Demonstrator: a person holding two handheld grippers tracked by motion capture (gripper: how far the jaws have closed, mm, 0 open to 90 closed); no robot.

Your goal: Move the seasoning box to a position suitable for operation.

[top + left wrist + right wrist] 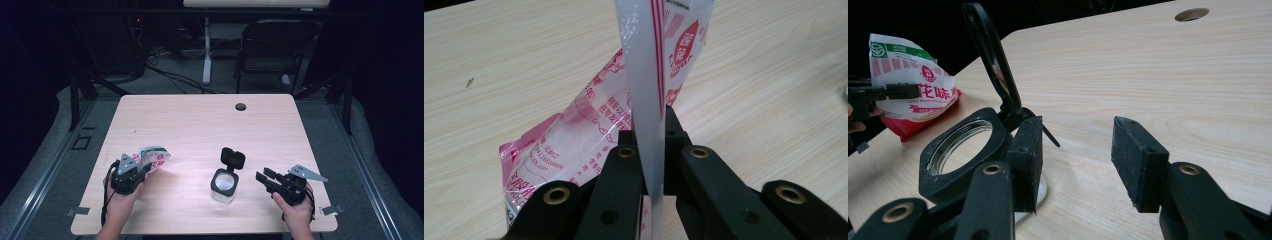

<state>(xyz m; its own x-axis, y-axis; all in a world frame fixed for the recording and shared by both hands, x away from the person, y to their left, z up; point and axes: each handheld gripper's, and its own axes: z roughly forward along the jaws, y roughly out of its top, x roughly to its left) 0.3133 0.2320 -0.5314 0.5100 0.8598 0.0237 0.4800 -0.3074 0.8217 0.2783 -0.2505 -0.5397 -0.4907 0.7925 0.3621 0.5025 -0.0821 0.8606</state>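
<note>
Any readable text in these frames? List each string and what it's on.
"花味": red characters on the pink-and-white packet, right gripper view.
Green logo strip, small line beneath: too small.
Pink Chinese and Latin print on packet, left gripper view: blurred, unreadable.
Jar, table: no text.

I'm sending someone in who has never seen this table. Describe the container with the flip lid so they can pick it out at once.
On the light wooden table, look at the near edge, between the person's two grippers. There stands a small clear square jar with a black collar and a round opening. Its black hinged lid stands flipped open, unlike the soft pink-and-white printed packet pinched in the left gripper.
</note>
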